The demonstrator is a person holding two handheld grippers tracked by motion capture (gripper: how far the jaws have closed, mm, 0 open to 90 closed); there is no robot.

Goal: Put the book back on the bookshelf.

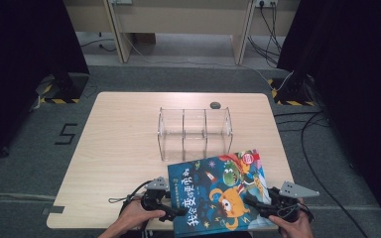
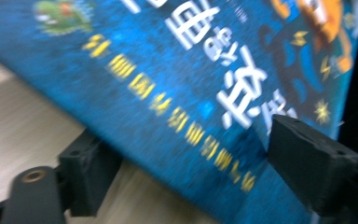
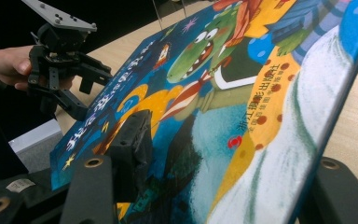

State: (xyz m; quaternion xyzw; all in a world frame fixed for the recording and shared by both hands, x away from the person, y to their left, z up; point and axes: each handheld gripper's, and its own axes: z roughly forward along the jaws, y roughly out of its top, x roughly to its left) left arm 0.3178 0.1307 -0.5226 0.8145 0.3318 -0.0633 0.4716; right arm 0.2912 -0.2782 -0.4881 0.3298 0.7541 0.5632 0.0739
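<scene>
A blue picture book with cartoon monsters on its cover lies at the table's near edge, its front part hanging over the edge. My left gripper is at the book's left edge, and in the left gripper view the left gripper stands open with one jaw under the book and one over the cover. My right gripper is at the front right corner. In the right gripper view the right gripper is open too: one jaw rests on the cover of the book, the other sits below it.
A clear acrylic rack with three compartments stands mid-table, just beyond the book. A small dark object lies behind it. The light wooden table has bare room to the left. Cables run over the floor at the right.
</scene>
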